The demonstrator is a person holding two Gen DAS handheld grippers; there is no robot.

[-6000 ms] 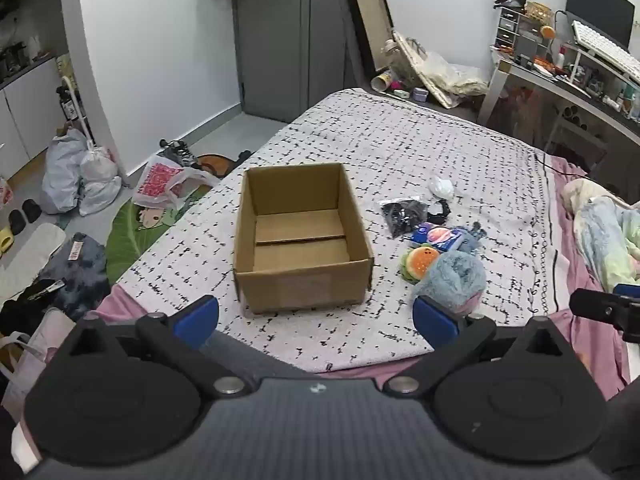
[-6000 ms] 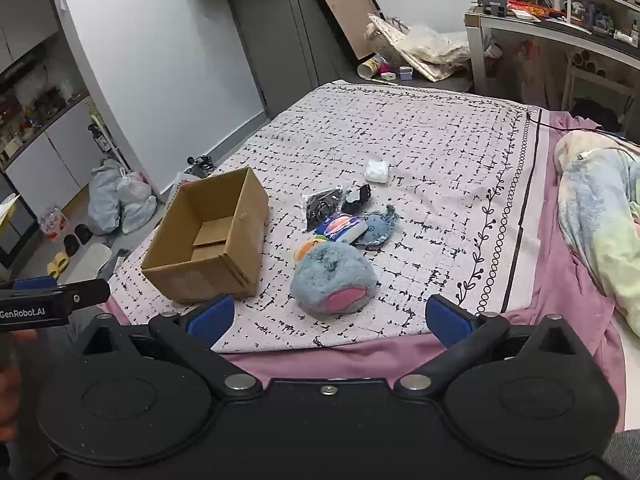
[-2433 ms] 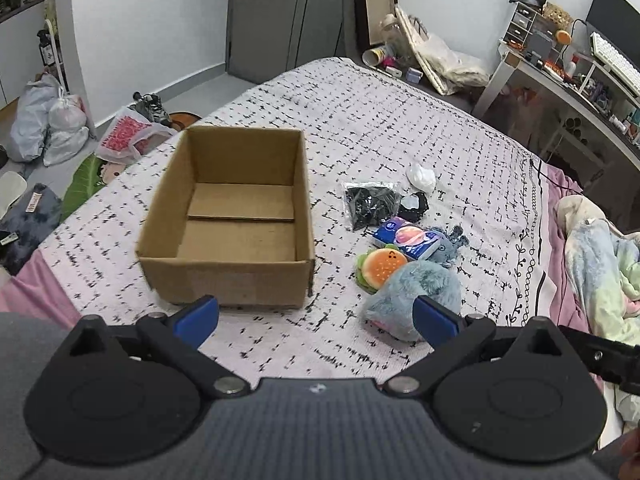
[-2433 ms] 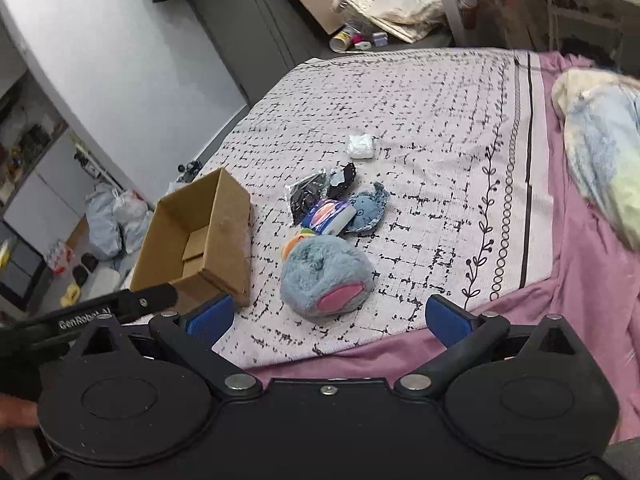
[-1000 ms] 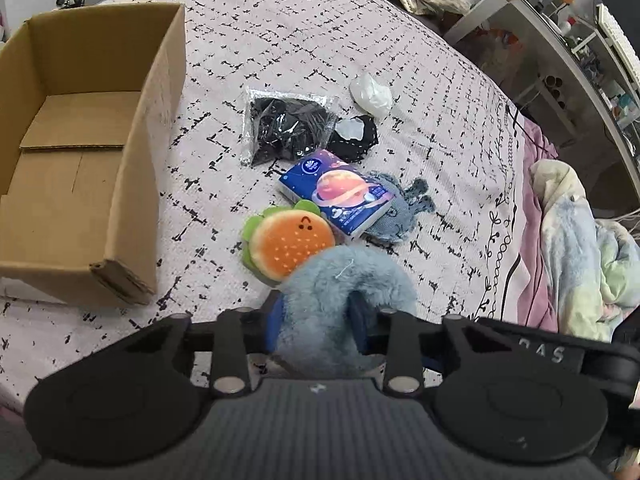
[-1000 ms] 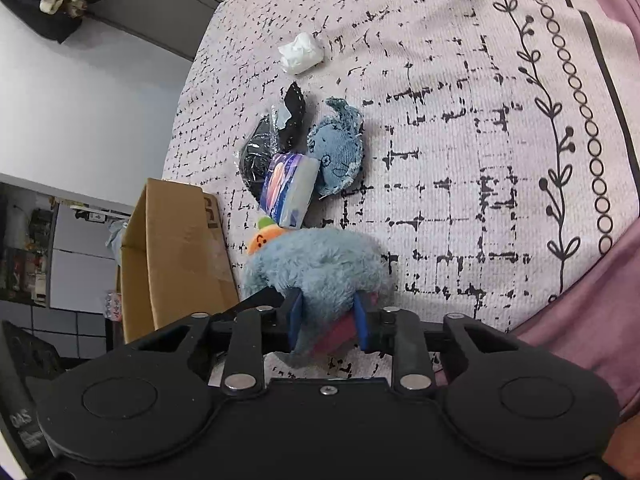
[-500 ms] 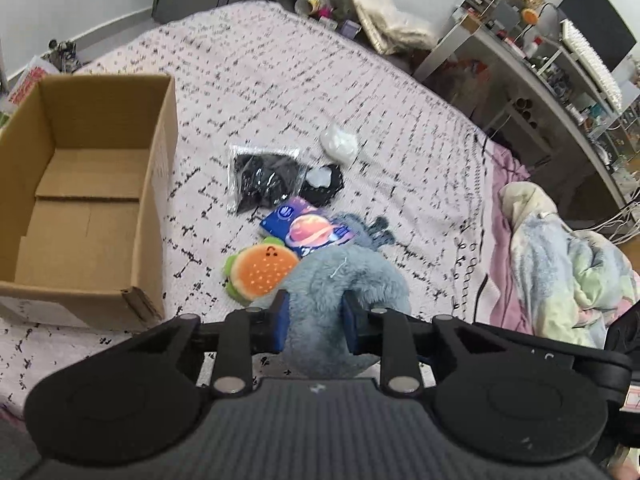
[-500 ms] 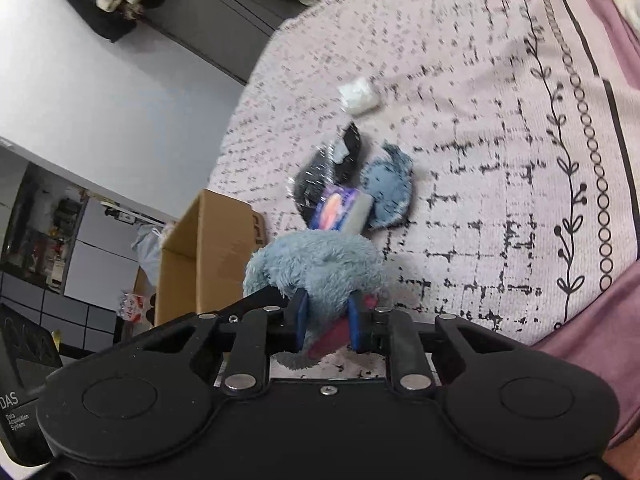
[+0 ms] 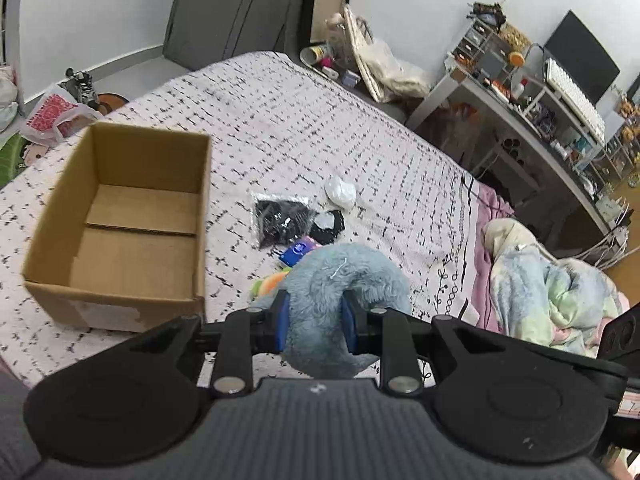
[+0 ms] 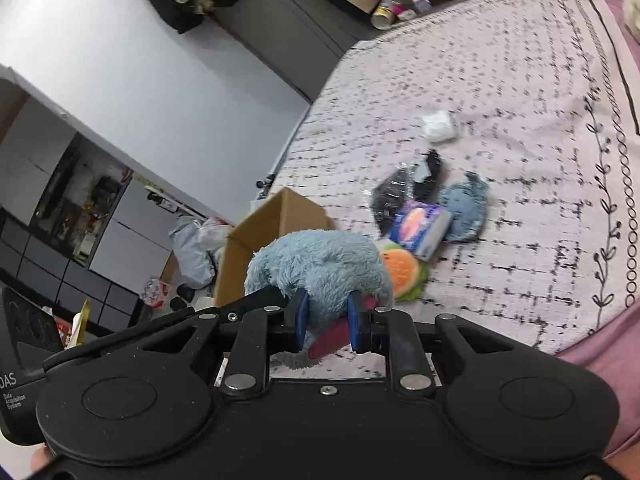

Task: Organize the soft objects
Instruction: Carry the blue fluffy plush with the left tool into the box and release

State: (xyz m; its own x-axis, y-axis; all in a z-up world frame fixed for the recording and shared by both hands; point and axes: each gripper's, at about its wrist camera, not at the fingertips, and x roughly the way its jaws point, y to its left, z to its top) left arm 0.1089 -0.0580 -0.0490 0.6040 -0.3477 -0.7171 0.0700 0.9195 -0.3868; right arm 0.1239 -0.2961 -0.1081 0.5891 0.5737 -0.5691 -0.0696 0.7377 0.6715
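A fluffy blue plush [image 9: 344, 280] is held up above the bed by both grippers. My left gripper [image 9: 316, 322] is shut on one side of it. My right gripper [image 10: 326, 322] is shut on the other side of the plush [image 10: 320, 268], near its pink patch. An open, empty cardboard box [image 9: 120, 220] stands on the bed to the left; its corner shows in the right wrist view [image 10: 276, 220]. Below lie a burger plush [image 10: 402, 270], a tissue pack with a planet print [image 10: 420, 226] and a small blue plush [image 10: 466, 210].
Two black packets [image 9: 282, 218] and a white wad [image 9: 340, 192] lie on the patterned bedspread [image 9: 320, 128] beyond the toys. A rumpled blanket [image 9: 552, 292] lies at the right edge. A cluttered desk [image 9: 540, 104] stands at the right, bags on the floor at the left.
Both grippers closed on the blue plush a second ago and have since lifted it off the bed, up and toward the box side. The burger plush stays on the bed.
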